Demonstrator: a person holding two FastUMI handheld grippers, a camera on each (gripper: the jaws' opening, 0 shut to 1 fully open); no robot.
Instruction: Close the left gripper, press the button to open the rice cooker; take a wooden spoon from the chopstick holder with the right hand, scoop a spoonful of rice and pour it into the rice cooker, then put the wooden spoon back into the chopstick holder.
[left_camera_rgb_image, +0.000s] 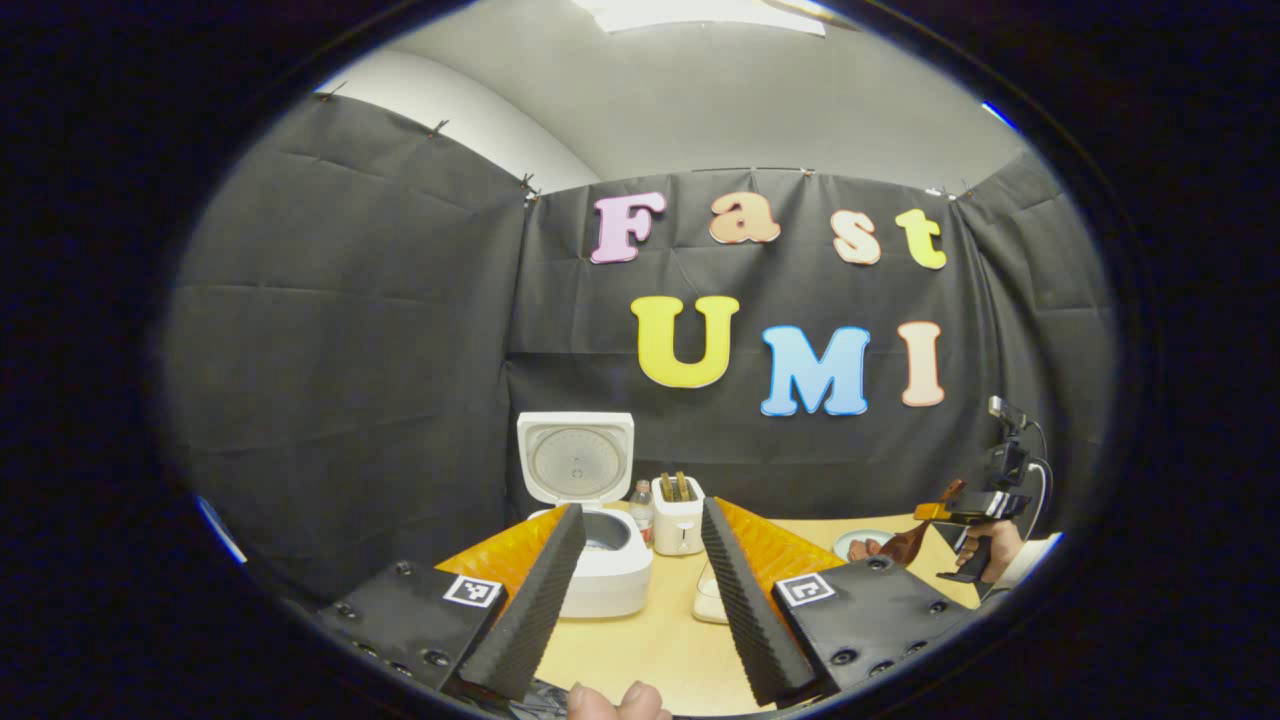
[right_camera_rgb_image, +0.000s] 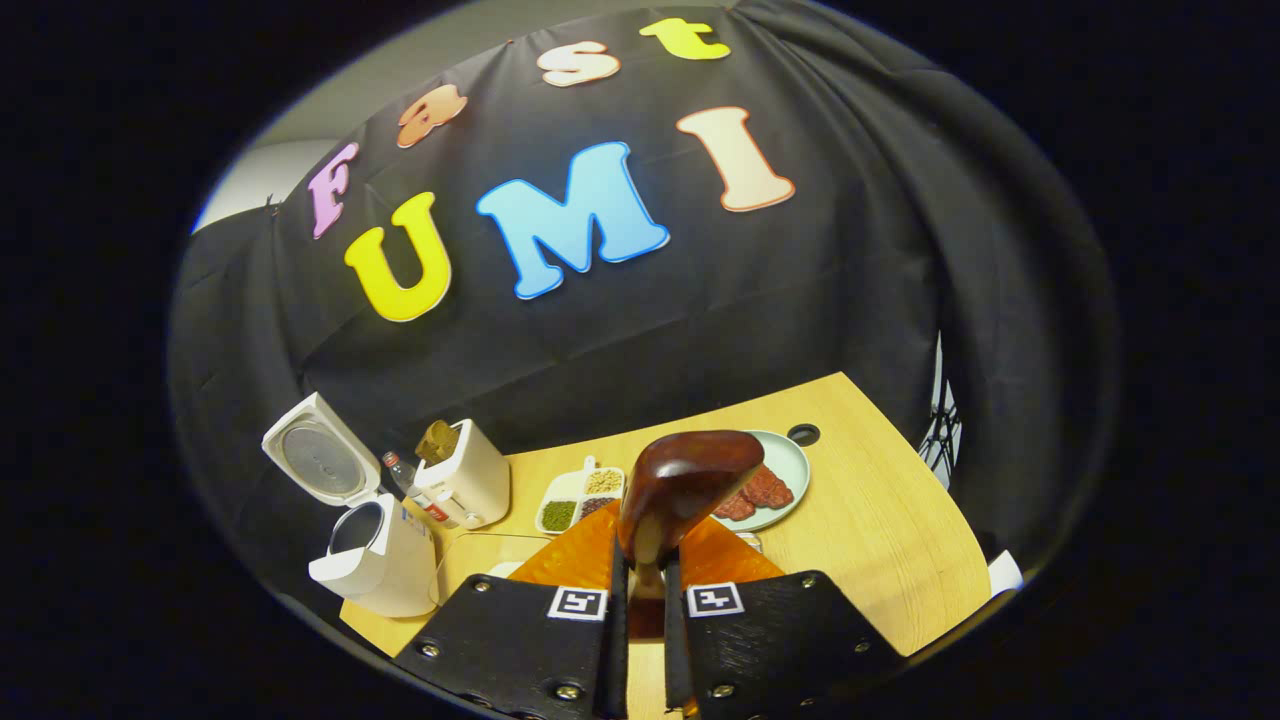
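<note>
I hold a gripper in each hand over a pale wooden table (right_camera_rgb_image: 880, 520) inside a booth with black cloth walls. My left gripper (left_camera_rgb_image: 640, 590) hangs low over the near edge with its jaws spread wide and nothing between them; with the lid already up, I judge its pressing job done, so it waits out of the way. Between its fingers, on the far left of the table, I see the white rice cooker (left_camera_rgb_image: 600, 560), its lid (left_camera_rgb_image: 575, 458) standing upright and the pot open to receive rice. Just right of the cooker stands a white chopstick holder (left_camera_rgb_image: 678, 515), and between the two a small bottle (left_camera_rgb_image: 641, 505). My right gripper (right_camera_rgb_image: 640, 575) is clenched on the handle of the wooden spoon (right_camera_rgb_image: 685, 480), gripping close under the bowl, which rises dark and glossy; I cannot tell whether it carries any rice. In the right gripper view a divided dish of grains (right_camera_rgb_image: 582, 498) lies beyond the spoon, and to its right a pale green plate (right_camera_rgb_image: 790, 465) of reddish food. Far right in the left gripper view, my other hand (left_camera_rgb_image: 1000, 545) holds that gripper raised above the plate, near the table's right side.
</note>
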